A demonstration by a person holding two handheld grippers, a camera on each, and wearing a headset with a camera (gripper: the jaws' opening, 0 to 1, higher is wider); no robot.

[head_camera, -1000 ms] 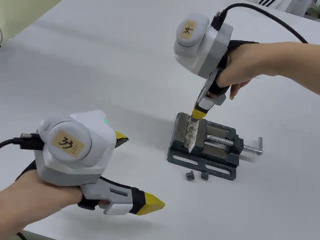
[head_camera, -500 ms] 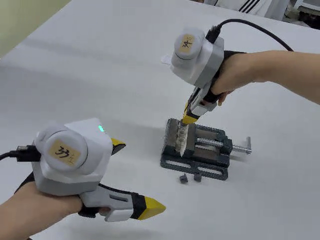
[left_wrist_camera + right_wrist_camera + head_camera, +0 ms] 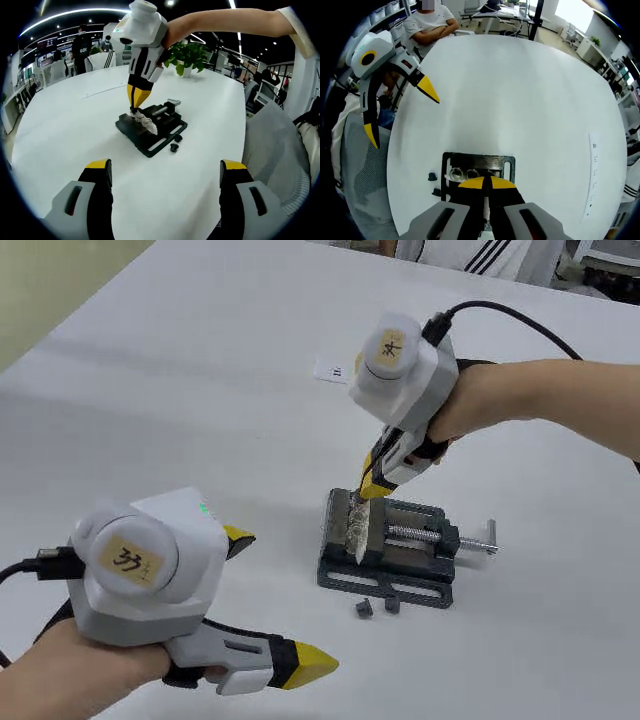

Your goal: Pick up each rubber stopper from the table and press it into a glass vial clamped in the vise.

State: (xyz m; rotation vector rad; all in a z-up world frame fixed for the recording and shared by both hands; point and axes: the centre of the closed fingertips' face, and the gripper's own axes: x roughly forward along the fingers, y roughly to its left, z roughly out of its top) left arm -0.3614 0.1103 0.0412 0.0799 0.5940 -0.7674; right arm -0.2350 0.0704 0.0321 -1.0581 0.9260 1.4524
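Glass vials (image 3: pixel 357 527) sit clamped in the metal vise (image 3: pixel 405 578) under the right tool (image 3: pixel 358 493), jaws pressed together, perhaps pinching something. Two rubber stoppers (image 3: pixel 364 609) lie beside it; left tool (image 3: pixel 278 602) spread over open white tabletop (image 3: pixel 200 390).

A dark grey vise (image 3: pixel 400 575) clamps a row of clear glass vials (image 3: pixel 358 527) upright. Two small dark rubber stoppers (image 3: pixel 364 609) lie loose just beside its base, at six o'clock.
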